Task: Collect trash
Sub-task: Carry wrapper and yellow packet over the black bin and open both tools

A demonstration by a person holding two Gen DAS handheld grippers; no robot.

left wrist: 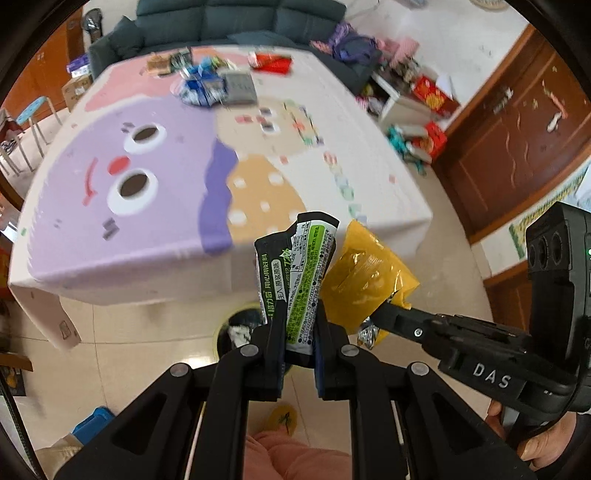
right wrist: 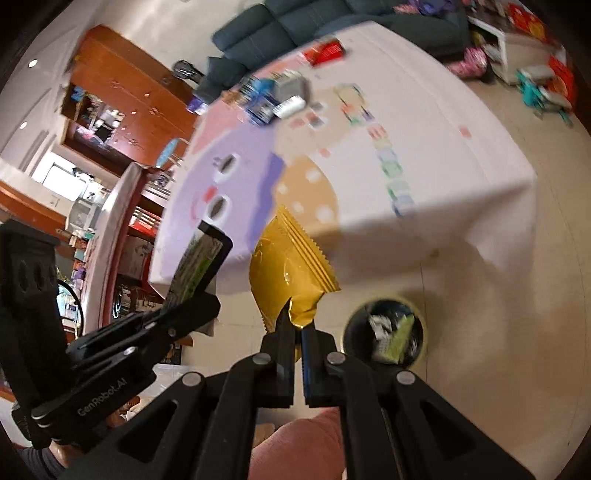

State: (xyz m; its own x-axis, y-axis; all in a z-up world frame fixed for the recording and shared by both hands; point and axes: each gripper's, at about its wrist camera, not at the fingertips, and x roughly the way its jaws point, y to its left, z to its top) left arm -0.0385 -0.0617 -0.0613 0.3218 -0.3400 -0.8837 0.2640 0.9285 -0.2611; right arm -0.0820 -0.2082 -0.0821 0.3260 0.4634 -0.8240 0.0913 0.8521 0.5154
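Note:
My left gripper [left wrist: 300,325] is shut on a black and green snack wrapper [left wrist: 299,273] and holds it upright in the air, past the table's near edge. My right gripper [right wrist: 297,325] is shut on a crumpled yellow foil wrapper [right wrist: 291,269]. In the left wrist view the right gripper [left wrist: 384,314] comes in from the right with the yellow wrapper [left wrist: 365,280] beside the green one. A round trash bin [right wrist: 384,334] with wrappers inside stands on the floor below; the left view shows it [left wrist: 240,325] partly hidden behind the fingers. More wrappers [left wrist: 207,81] lie at the table's far end.
The table [left wrist: 155,192] has a purple cartoon-face cloth. A dark sofa [left wrist: 236,22] stands behind it. Boxes and clutter [left wrist: 413,110] lie on the floor to the right, by wooden doors [left wrist: 517,129]. A blue stool [left wrist: 33,114] stands at left. Tiled floor surrounds the bin.

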